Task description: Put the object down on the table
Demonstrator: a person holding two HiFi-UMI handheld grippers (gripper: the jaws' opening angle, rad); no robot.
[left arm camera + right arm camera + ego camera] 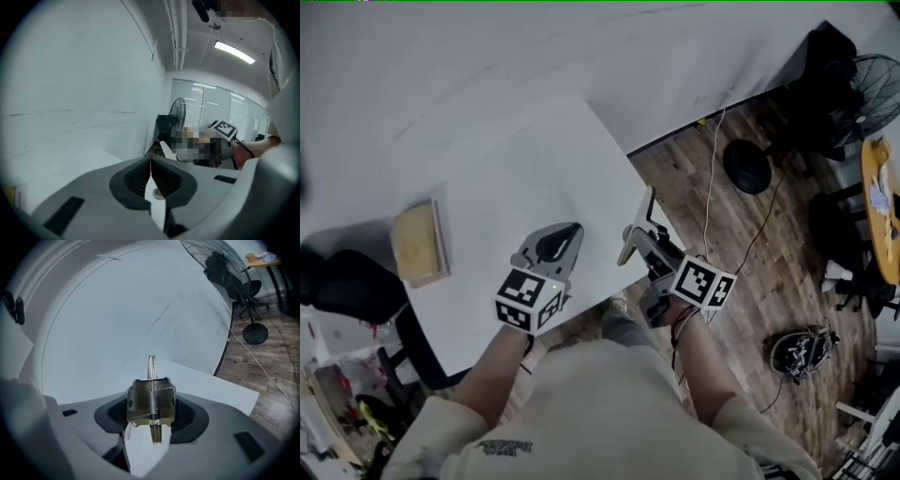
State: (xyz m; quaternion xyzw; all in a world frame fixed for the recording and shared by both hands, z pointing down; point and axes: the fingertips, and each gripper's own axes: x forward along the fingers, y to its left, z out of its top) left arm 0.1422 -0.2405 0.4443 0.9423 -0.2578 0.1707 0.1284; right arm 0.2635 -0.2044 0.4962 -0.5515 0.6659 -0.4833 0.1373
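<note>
Now, clip: a brass-coloured metal spring clip (151,401) with its wire coil and two thin prongs facing the right gripper view; it is held upright at the right edge of the table (516,178). Whether it touches the tabletop cannot be told.
Right claw: the right claw (151,420) has its jaws apart and clamped on the clip's two flat sides, with the pads pressing on it.
Left claw: the left claw (151,176) has its jaws pressed together, pad against pad, with nothing between them. It sits over the table's near edge, just left of the right claw.
Table: a white top with one corner pointing out over the wooden floor (750,244).
Container: a flat tan block (419,244) lies at the table's left edge, well apart from both claws. Whether it is a box or a book cannot be told, and it is closed, so any contents do not show.
Markers: a black-and-white square pattern is on the left cube (528,300) and on the right cube (704,282); these are patterns, not letters.
Writing: there is dark print low on the person's pale shirt (581,412), too small to read.
Right of the table: a thin cable (710,178) runs across the floor, and a black fan (862,84) stands further off.
Left of the table: a black chair (347,281) is just beside the table's left edge.
</note>
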